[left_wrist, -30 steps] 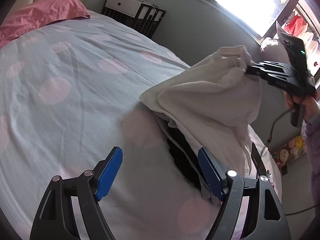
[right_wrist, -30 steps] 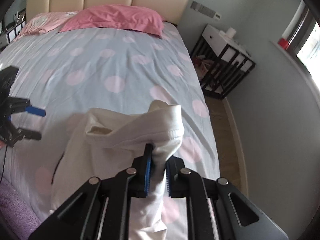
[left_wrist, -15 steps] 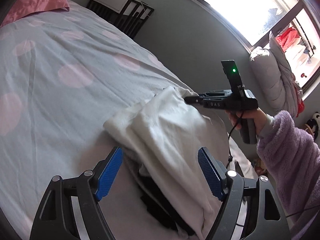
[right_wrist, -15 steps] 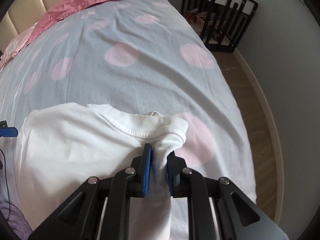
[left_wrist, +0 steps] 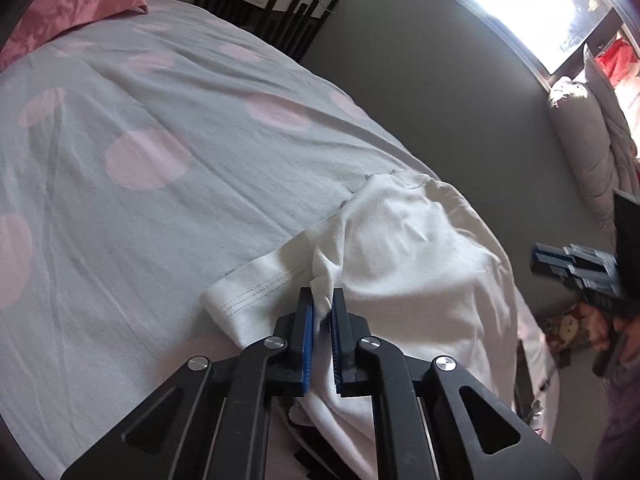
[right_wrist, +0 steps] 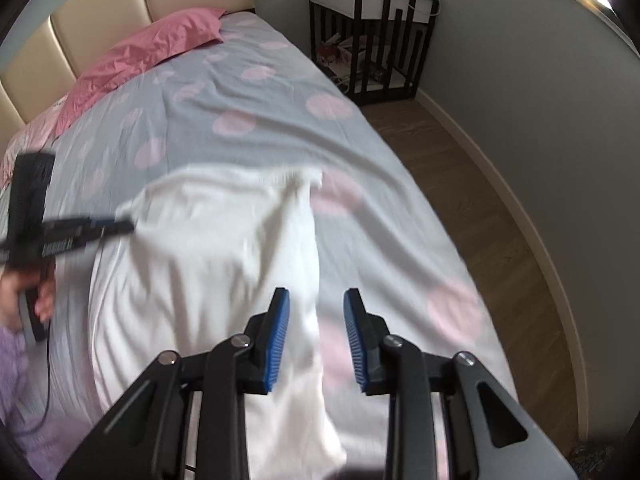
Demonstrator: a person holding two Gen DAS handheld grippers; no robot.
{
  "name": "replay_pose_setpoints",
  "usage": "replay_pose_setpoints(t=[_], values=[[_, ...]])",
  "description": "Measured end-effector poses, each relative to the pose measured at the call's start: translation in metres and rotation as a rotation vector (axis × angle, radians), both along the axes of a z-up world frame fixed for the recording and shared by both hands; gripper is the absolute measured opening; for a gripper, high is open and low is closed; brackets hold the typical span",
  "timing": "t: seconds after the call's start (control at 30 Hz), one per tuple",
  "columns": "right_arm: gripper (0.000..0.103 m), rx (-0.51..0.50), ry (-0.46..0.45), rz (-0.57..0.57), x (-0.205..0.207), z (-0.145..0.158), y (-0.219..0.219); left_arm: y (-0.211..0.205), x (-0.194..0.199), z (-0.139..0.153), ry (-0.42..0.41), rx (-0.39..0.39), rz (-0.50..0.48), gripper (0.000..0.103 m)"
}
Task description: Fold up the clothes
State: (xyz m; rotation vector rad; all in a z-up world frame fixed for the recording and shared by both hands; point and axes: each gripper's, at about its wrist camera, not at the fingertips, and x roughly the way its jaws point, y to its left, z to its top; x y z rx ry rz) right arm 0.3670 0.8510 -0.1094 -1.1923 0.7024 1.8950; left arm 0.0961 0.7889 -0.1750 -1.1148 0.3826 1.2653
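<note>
A white T-shirt (left_wrist: 408, 264) lies spread on the grey bed cover with pink dots (left_wrist: 160, 152). My left gripper (left_wrist: 322, 300) is shut on a pinch of the shirt near its sleeve hem. In the right wrist view the shirt (right_wrist: 216, 248) lies flat, and my right gripper (right_wrist: 316, 312) is open and empty above its right edge. The left gripper (right_wrist: 120, 226) shows there at the shirt's left corner. The right gripper (left_wrist: 560, 260) shows at the right edge of the left wrist view, off the shirt.
A pink pillow (right_wrist: 152, 52) and padded headboard (right_wrist: 100, 12) are at the far end of the bed. A black and white nightstand (right_wrist: 376, 36) stands by the wall. Wood floor (right_wrist: 472, 200) runs along the bed's right side. Dark clothes (left_wrist: 312, 456) lie under the shirt.
My right gripper has let go of the shirt's collar and opened, pulling back. My left gripper has closed on the shirt near the sleeve. The shirt now lies flat on the bed.
</note>
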Motion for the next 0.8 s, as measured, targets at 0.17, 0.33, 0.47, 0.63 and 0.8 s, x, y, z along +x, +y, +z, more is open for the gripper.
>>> replay_pose_setpoints(t=[0.17, 0.33, 0.47, 0.63, 0.8], values=[[0.028, -0.114, 0.019, -0.028, 0.038, -0.045, -0.027, -0.008, -0.005, 0.012, 0.035, 0.019, 0.026, 0.006], [0.021, -0.263, 0.16, -0.148, 0.069, -0.086, -0.021, -0.014, -0.012, 0.024, 0.085, 0.023, 0.04, 0.006], [0.003, -0.229, 0.217, -0.202, 0.082, -0.081, -0.019, -0.013, -0.015, 0.02, 0.12, 0.001, 0.033, 0.006], [0.006, -0.255, 0.19, -0.185, 0.077, -0.092, -0.019, -0.019, -0.017, 0.006, 0.085, -0.05, 0.059, 0.011], [0.016, -0.195, 0.183, -0.265, 0.089, -0.073, -0.039, -0.057, -0.015, 0.033, 0.039, -0.055, 0.132, 0.045]])
